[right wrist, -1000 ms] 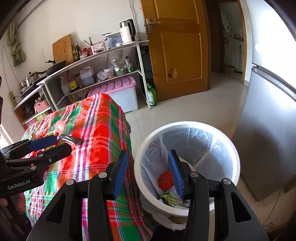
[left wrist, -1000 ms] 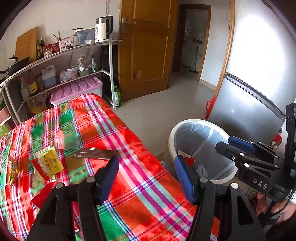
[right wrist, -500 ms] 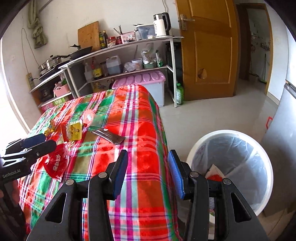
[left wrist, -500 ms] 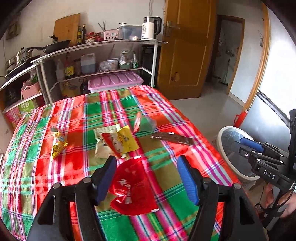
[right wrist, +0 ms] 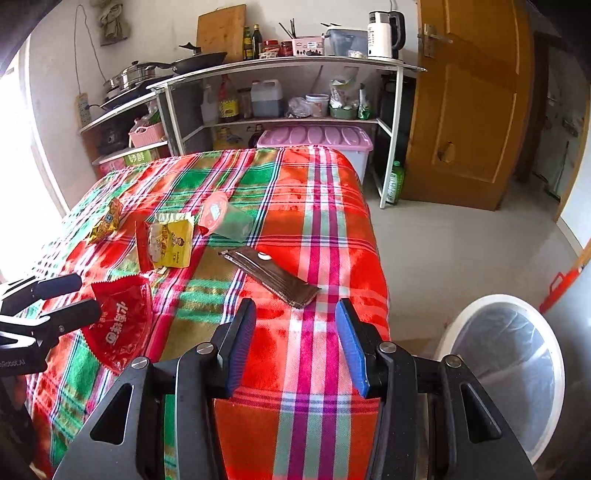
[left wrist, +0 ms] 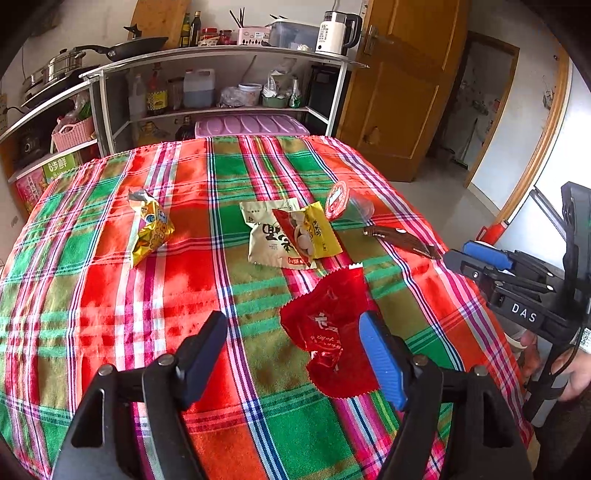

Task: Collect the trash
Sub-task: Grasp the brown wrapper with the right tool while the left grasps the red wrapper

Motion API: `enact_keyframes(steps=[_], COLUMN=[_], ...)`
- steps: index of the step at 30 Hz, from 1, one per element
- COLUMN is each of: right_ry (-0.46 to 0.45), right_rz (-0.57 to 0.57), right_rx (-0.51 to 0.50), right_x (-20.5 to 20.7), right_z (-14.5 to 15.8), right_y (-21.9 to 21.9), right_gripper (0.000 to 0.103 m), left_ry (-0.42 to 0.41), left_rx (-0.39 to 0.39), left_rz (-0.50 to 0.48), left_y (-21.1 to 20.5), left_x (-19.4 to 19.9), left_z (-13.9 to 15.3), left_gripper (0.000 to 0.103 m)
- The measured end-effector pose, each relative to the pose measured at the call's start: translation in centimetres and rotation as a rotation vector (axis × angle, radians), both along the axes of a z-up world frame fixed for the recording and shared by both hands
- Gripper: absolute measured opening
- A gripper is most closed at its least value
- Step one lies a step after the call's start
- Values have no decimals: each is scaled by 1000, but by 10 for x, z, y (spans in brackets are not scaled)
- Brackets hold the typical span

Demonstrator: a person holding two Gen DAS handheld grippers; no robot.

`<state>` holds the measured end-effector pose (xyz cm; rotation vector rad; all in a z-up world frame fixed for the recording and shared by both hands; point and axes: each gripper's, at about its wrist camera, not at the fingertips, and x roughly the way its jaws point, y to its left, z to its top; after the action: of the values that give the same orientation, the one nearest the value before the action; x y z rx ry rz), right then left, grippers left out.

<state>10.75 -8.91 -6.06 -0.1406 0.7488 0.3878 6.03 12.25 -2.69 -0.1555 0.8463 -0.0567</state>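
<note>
A: What's left?
B: Five pieces lie on the cloth [left wrist: 110,302]: red wrapper [left wrist: 328,332] nearest, brown one [right wrist: 269,275] right. Bin [right wrist: 506,373] sits far right.
A: Grippers?
B: Left gripper [left wrist: 295,354] opening, right gripper [right wrist: 295,343] apart; both empty.

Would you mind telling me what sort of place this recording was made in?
Most likely a home kitchen or dining corner: open shelves carry a kettle, a frying pan and oil bottles, and a table under a plaid cloth stands in front.

Flat red wrapper [left wrist: 332,339]; brown wrapper [right wrist: 271,277] nearby
</note>
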Motion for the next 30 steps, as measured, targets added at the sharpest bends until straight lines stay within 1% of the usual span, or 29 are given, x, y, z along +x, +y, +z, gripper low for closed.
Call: enact_keyframes(steps=[4,10,12,14,17,20,22,24,26,30], right_ry=[6,12,29,54,69,79,85,88,86,81], right_rz=[30,84,99,109,123,127,133,132,122,116], right_rx=[-17,-38,-29,-15,-12,-33,-46,-57,-59,-72], right_x=[13,27,34,40,45,50,51,54,55,54], right_z=[-3,-6,-9,-13,-18,-22,-25,-26,-26,-27], right_y=[10,24,26,27,29,33,36,37,37,39], right_gripper=[46,46,47,52,52,53,53,53,53,53], left_ry=[33,56,67,69,68,70,70,71,71,71], left_rx=[-24,-36,-41,-50,-46,-28,-14,-4,-7,4], left_rz=[-6,-23,-25,-14,-14,-14,-24,-25,-25,-27], left_y=[2,-2,-3,-2,-3,-5,-9,-11,-10,-11], left_x=[4,6,7,6,7,9,8,8,8,8], left_z=[-8,-15,-18,-19,-20,-21,-21,-21,-20,-19], left_gripper=[76,76,76,76,76,76,72,69,65,50])
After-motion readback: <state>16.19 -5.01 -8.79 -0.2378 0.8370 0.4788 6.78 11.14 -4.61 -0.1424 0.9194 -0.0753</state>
